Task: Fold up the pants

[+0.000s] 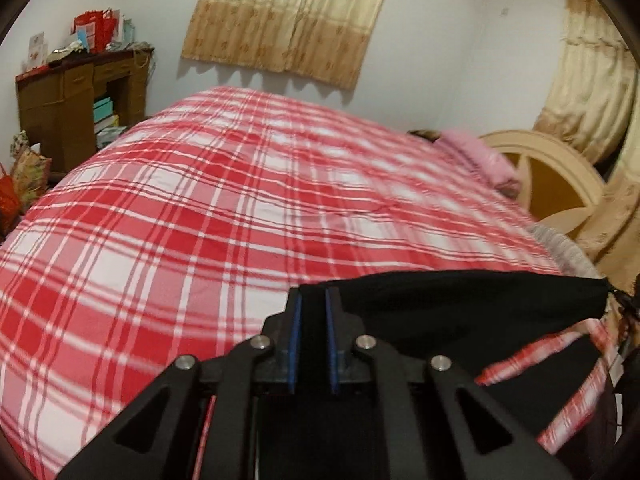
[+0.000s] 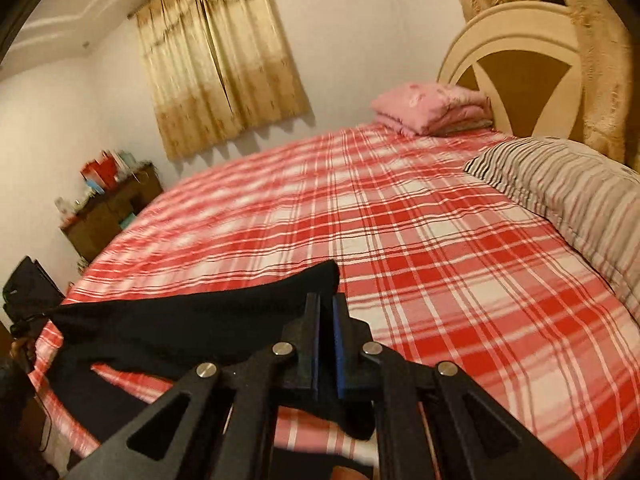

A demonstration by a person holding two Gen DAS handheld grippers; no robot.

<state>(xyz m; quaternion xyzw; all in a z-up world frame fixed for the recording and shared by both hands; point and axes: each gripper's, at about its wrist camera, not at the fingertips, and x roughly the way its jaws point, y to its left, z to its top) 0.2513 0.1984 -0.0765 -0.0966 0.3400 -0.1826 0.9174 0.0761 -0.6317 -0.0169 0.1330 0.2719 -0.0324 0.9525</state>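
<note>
Black pants (image 1: 460, 312) hang stretched between my two grippers above the near edge of a bed with a red and white plaid sheet (image 1: 200, 208). My left gripper (image 1: 313, 296) is shut on one end of the pants' top edge; the cloth runs off to the right. In the right wrist view my right gripper (image 2: 326, 300) is shut on the other end of the pants (image 2: 180, 320), and the cloth runs off to the left. The lower part of the pants drops below both views.
A folded pink blanket (image 2: 432, 110) and a striped pillow (image 2: 560, 188) lie by the cream headboard (image 2: 516, 64). A brown wooden desk (image 1: 76, 100) with bags and boxes stands by the far wall. Beige curtains (image 1: 288, 16) hang behind the bed.
</note>
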